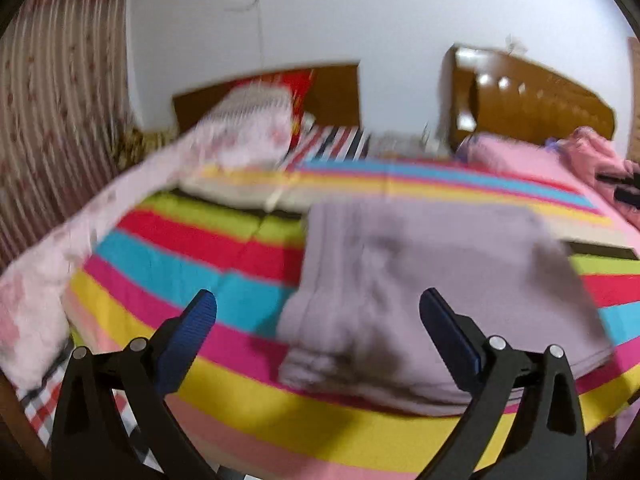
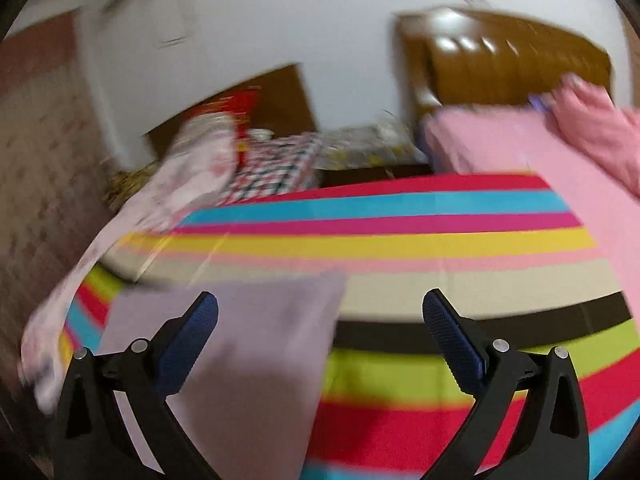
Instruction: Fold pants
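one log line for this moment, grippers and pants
left gripper: open, empty | right gripper: open, empty | folded lilac fabric pants: lying on rainbow-striped bedsheet | views blurred

A bedroom in a home.

Ahead of the claw lies a bed under a bright striped cover (image 1: 248,248), with a glossy brown wooden headboard (image 1: 536,104) far ahead to the right against a plain white wall (image 1: 360,12). A pink floral quilt (image 1: 240,132) is heaped ahead to the left, pink bedding (image 2: 520,148) is piled by the headboard, and a patterned curtain (image 1: 52,92) hangs at the far left.
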The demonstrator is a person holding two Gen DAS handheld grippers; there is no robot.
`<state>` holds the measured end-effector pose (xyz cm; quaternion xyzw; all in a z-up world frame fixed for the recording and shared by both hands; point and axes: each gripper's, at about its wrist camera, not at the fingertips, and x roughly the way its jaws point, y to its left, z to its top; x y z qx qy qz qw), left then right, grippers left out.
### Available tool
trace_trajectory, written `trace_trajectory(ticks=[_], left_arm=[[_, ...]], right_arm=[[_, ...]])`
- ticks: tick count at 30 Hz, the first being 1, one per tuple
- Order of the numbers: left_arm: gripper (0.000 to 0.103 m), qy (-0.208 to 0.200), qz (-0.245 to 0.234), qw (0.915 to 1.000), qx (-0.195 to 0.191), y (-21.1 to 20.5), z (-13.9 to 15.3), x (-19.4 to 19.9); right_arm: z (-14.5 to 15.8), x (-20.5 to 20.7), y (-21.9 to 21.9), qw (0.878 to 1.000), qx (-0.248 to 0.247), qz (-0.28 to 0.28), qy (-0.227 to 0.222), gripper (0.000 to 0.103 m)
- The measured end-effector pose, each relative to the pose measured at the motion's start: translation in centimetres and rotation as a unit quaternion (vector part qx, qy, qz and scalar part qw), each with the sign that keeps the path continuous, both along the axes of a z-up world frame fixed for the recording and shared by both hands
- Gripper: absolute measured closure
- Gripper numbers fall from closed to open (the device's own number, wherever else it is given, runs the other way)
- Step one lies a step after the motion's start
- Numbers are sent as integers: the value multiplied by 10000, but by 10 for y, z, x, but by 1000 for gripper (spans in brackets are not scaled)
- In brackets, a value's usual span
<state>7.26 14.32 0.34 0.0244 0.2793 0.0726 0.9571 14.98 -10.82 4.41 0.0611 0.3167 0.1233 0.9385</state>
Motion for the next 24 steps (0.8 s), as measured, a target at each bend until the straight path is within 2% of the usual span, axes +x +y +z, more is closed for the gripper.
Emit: trace_trajectory(ticks=[3,6,9,10,13,15,18,21,24], left_arm=[[2,-284,-213,9993,-97,-23,22,-14],[1,-398,-114,9991,59,-45,38,-25],[1,-883,-136,9957,225,-69,60,-50],[1,-1066,-87,9936,372,-77,70,-64],[1,-1451,-27,9871,681,-94,82,-90],[1,-1258,-32,9904,571,-96,82,-86],[1,-551,-235,9980,-211,-87,65,-66],[1,4,-141,9965,-818,-78,38,-49],[1,164,12,9969,-766,-75,14,-46]], right_arm=[[-13,-57,15,9997,-205,162,-39,4],[-14,-108,25,9995,-91,89,-274,4],[8,-156,30,9959,-282,-26,-855,4],[20,-169,28,9933,-256,-124,-1119,4],[44,-195,23,9879,41,-177,-1541,4],[45,-192,26,9882,-56,-242,-1513,4],[27,-183,22,9901,-94,-451,-1326,4],[5,-177,19,9954,-17,-400,-874,4],[-7,-176,22,9966,-86,-295,-769,4]])
